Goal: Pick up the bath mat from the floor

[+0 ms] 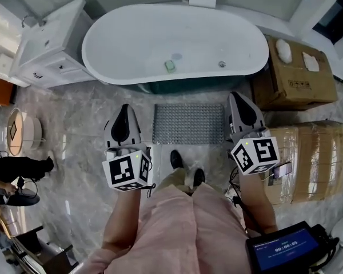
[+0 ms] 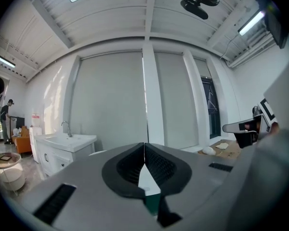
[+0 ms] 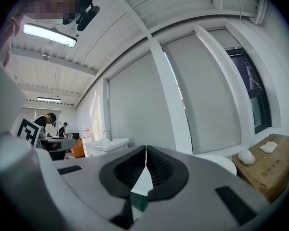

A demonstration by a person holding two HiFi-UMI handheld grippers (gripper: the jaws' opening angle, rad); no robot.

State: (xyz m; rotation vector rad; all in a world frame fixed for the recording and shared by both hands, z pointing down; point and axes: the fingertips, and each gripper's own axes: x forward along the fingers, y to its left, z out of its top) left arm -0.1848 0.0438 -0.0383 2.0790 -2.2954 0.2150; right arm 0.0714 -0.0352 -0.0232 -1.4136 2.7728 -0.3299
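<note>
A grey, bumpy bath mat (image 1: 188, 123) lies flat on the marble floor in front of the white bathtub (image 1: 177, 43). My left gripper (image 1: 123, 108) is held level to the mat's left, shut and empty. My right gripper (image 1: 235, 97) is held level to the mat's right, also shut with nothing in it. Both point toward the tub, well above the floor. In the left gripper view the shut jaws (image 2: 144, 150) face the window wall; the right gripper view shows its shut jaws (image 3: 146, 153) the same way. The mat is hidden in both gripper views.
A white vanity with a sink (image 1: 48, 44) stands left of the tub. Cardboard boxes (image 1: 300, 73) are stacked at the right. A round side table (image 1: 23, 131) sits at the far left. My shoes (image 1: 186, 167) stand just before the mat. A tablet (image 1: 286, 247) hangs at lower right.
</note>
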